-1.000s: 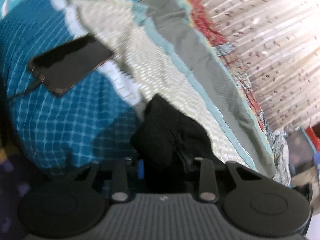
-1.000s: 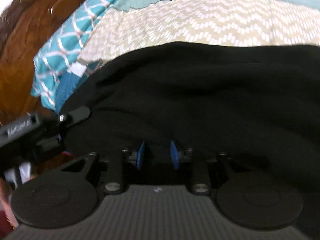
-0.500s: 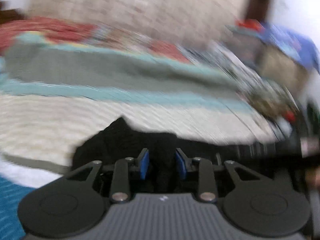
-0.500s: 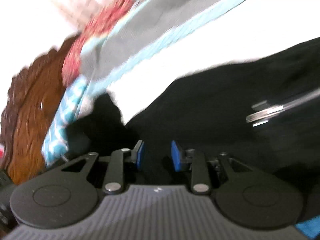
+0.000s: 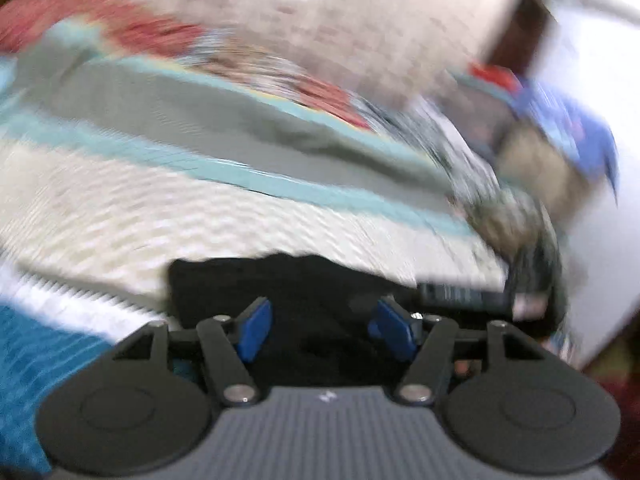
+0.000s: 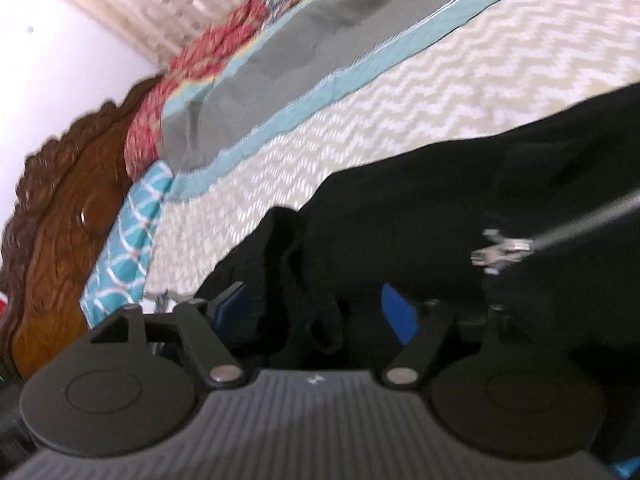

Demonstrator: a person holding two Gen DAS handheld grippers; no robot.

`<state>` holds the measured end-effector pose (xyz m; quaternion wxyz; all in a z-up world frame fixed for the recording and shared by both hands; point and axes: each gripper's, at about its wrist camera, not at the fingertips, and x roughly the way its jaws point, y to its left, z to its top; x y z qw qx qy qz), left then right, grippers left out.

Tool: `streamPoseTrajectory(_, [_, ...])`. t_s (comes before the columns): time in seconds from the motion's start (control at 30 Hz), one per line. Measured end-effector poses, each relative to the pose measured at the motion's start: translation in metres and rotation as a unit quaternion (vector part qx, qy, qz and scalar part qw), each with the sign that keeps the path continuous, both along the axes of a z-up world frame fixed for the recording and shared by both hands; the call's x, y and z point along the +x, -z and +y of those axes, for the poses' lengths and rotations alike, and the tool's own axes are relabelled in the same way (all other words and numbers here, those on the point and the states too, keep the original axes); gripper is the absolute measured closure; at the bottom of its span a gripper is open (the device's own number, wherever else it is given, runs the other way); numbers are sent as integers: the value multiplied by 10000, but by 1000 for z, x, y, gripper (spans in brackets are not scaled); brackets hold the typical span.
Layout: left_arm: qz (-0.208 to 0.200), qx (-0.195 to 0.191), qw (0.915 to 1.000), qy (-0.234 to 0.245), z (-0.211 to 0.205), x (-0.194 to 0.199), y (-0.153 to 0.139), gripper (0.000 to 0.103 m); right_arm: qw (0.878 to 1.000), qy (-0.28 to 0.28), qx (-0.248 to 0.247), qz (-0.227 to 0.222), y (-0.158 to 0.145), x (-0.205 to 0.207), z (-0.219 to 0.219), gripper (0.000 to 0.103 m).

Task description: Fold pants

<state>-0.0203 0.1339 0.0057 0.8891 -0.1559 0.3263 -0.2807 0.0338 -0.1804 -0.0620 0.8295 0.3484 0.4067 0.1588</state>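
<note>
The black pants [image 6: 460,200] lie on the bed's cream chevron quilt [image 6: 400,92]. My right gripper [image 6: 316,312] sits low at their near edge, its jaws opening. A loose fold of black cloth lies between the blue pads [image 6: 398,314], which do not press on it. In the blurred left wrist view, the pants [image 5: 320,284] show as a dark patch just ahead of my left gripper [image 5: 325,330]. Its jaws are also opening, and its blue pads [image 5: 256,328] stand apart over the cloth without pinching it.
A carved wooden headboard [image 6: 60,240] and a teal patterned pillow [image 6: 128,240] are at the left. A thin metal rod [image 6: 560,228] crosses over the pants at the right. Beyond the bed are a pale curtain [image 5: 340,28] and blurred blue clutter [image 5: 568,128].
Both grippers' pads have spread apart and let go of the black cloth. The left view swung off the phone and teal pillow and across the bed. The right view rolled towards the headboard.
</note>
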Motion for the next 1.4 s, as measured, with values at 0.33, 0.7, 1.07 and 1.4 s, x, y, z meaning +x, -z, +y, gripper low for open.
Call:
streamPoseTrajectory(0.33, [1191, -174, 9896, -792, 38, 23, 54, 48, 9983, -414, 162, 373, -4, 21, 44, 83])
streamPoseTrajectory(0.7, [869, -33, 9957, -323, -20, 47, 36, 32, 9863, 737, -1365, -569, -43, -68, -8, 82])
streamPoseTrajectory(1.07, [776, 1170, 9899, -184, -79, 49, 42, 36, 9730, 1110, -1702, -1095, -55, -88, -21, 61])
streamPoseTrajectory(1.4, [1009, 1551, 9817, 460, -118, 46, 59, 38, 9945, 52, -971, -385, -6, -61, -9, 66])
